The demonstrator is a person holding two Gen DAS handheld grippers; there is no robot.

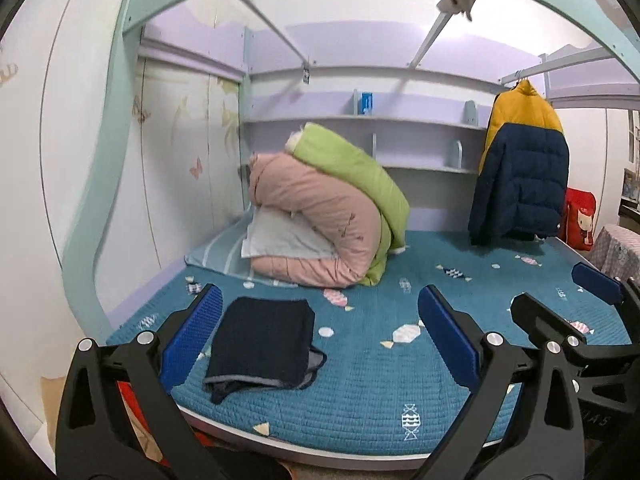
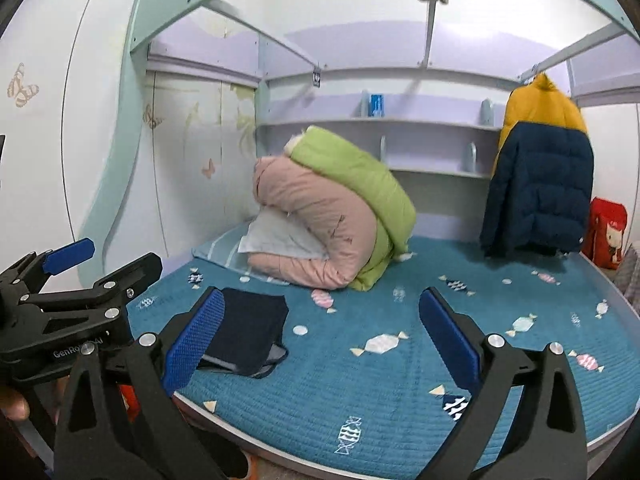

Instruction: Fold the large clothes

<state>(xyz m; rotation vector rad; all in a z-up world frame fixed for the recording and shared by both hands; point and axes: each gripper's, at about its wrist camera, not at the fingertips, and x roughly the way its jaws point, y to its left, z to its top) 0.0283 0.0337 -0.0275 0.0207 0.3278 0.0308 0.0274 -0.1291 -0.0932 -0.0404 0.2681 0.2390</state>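
Note:
A dark navy garment (image 1: 262, 342) lies folded into a neat rectangle on the teal bedspread (image 1: 372, 392), near the bed's front left; it also shows in the right wrist view (image 2: 248, 330). My left gripper (image 1: 320, 344) is open and empty, held above the bed's front edge with the garment just inside its left finger. My right gripper (image 2: 320, 344) is open and empty, to the right of the garment. The right gripper also shows at the right of the left wrist view (image 1: 560, 292), and the left gripper at the left of the right wrist view (image 2: 100, 256).
A rolled pink and green quilt (image 1: 328, 216) with a pillow sits at the back of the bed. A yellow and navy puffer jacket (image 1: 520, 168) hangs at the back right, beside a red bag (image 1: 580, 218). Shelves line the back wall under a bunk frame.

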